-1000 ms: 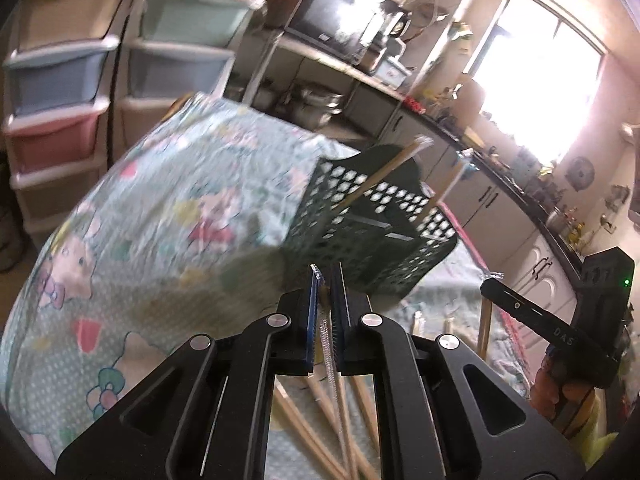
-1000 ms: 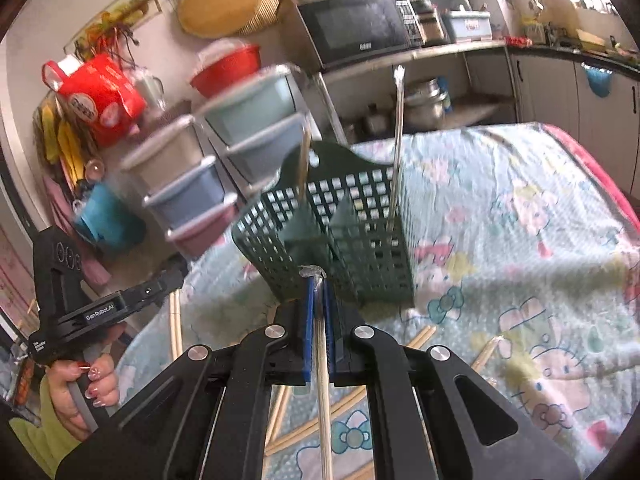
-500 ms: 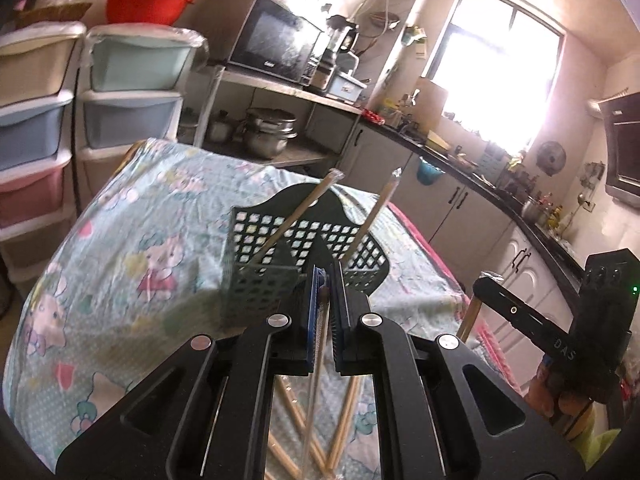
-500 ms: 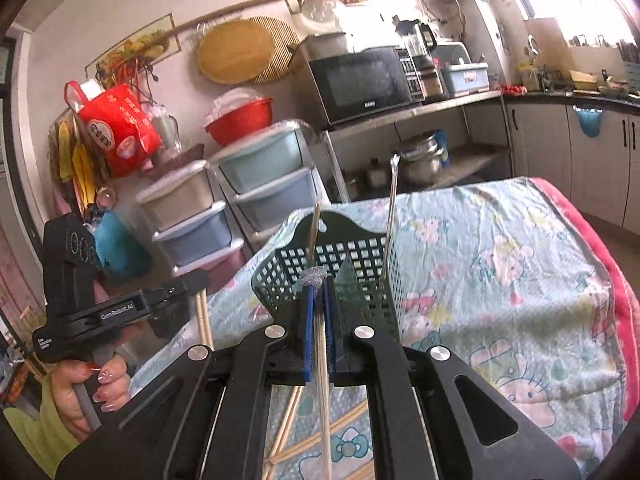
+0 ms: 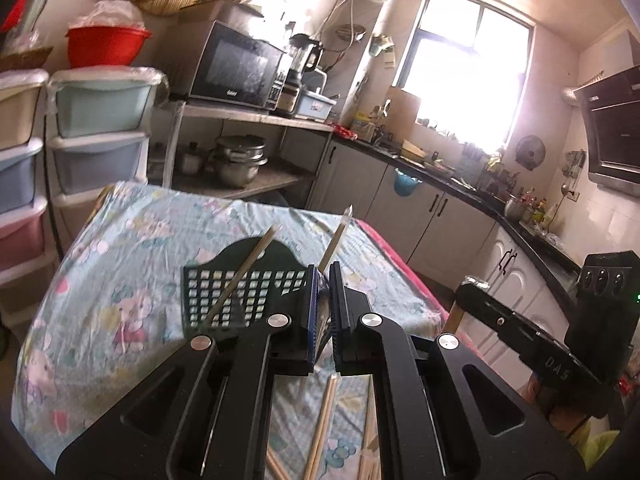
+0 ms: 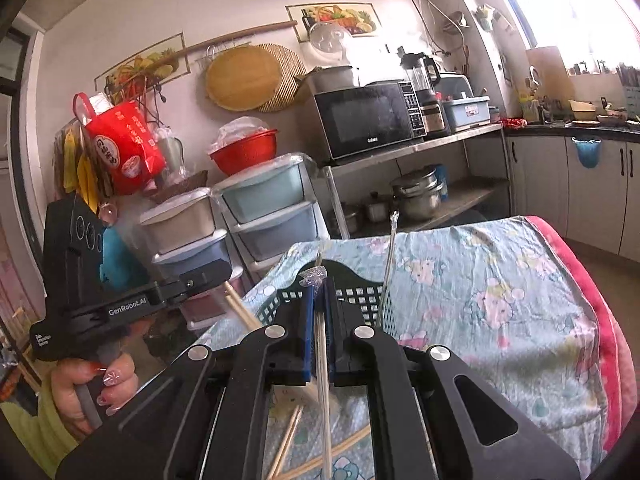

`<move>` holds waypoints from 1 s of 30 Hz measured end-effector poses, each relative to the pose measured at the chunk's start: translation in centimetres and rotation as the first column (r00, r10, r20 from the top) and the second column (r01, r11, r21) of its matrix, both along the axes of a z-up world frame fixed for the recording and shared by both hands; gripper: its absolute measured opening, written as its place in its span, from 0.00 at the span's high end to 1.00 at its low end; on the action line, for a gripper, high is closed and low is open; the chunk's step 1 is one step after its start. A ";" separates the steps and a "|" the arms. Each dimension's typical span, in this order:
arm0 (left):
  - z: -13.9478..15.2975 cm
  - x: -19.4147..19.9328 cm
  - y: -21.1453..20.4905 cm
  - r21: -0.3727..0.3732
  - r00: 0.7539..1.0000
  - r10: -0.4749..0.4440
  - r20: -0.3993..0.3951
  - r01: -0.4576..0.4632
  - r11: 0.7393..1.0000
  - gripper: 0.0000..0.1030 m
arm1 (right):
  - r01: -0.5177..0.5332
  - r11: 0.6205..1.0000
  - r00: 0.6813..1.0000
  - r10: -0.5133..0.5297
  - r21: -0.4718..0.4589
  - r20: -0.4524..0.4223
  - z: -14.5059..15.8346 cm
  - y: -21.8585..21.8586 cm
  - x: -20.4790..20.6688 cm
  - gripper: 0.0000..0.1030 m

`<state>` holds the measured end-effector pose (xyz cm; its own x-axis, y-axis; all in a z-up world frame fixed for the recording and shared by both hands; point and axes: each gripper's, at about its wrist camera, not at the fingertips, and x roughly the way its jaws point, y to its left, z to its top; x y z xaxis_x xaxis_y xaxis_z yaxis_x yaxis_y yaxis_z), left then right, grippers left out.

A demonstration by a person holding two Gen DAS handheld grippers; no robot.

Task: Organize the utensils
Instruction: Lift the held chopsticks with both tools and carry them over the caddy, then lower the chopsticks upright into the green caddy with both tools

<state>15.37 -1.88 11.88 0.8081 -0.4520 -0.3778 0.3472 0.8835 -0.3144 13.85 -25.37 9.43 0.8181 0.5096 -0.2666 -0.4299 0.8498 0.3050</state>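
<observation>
The table (image 5: 132, 264) with its cartoon-print cloth is carrying a dark green perforated utensil basket (image 5: 224, 292) at the middle, two chopsticks leaning inside it. More chopsticks (image 5: 320, 420) are lying loose on the near side. The left gripper (image 5: 324, 300) is clamping one wrapped chopstick – jaws almost closed. The right gripper (image 6: 319, 304) is pinching another wrapped chopstick (image 6: 323, 380). I judge them light, stiff and slippery in the wrapper – better gripped near the middle.
</observation>
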 end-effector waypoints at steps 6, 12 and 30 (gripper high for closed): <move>1.3 0.7 -0.8 0.004 0.999 -0.015 0.032 0.015 1.000 0.97 | 0.007 1.000 1.000 -0.007 0.003 0.020 0.6 -0.1 0.3 0.95; 2.5 1.4 -1.3 0.009 0.998 -0.024 0.064 0.024 1.000 0.97 | 0.010 1.000 0.999 -0.011 0.007 0.046 1.6 -0.1 1.0 0.95; 7.4 4.3 -1.4 0.011 0.986 0.022 0.165 -0.024 1.000 0.97 | 0.021 0.999 0.983 -0.025 0.026 0.183 6.9 1.2 4.2 0.95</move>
<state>19.69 -3.29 19.28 0.8698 -0.4288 -0.2442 0.3732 0.8953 -0.2430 18.08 -24.20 16.37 0.8636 0.4944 -0.0991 -0.4608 0.8536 0.2429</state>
